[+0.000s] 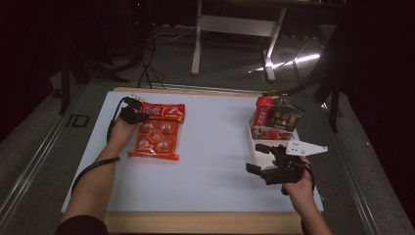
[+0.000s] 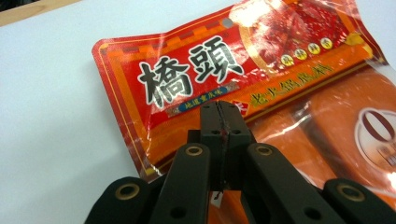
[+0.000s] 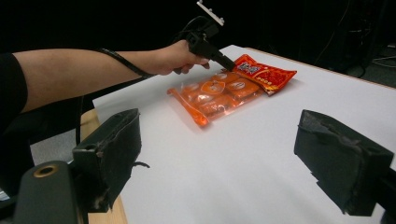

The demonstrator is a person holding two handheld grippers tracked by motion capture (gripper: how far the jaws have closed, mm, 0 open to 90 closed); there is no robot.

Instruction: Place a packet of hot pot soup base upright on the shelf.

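Observation:
An orange and red snack packet point(image 1: 156, 132) lies flat on the left of the white mat point(image 1: 215, 161). Its red header band carries large black characters point(image 2: 187, 74). My left gripper point(image 1: 133, 111) is over the packet's far left corner, jaws shut tight, tips resting on the header band point(image 2: 220, 109). I cannot tell whether any film is pinched between them. From the right gripper view, the left gripper point(image 3: 226, 61) points down onto the packet point(image 3: 224, 91). My right gripper point(image 1: 255, 157) hovers open over bare mat at the right, with nothing between its fingers point(image 3: 112, 149).
A white tray point(image 1: 250, 142) at the right edge holds several upright snack packs, among them a red one point(image 1: 265, 105) and a dark one point(image 1: 286, 116). The table's wooden front edge point(image 1: 195, 221) runs below the mat. A white stand point(image 1: 198, 44) is on the floor beyond.

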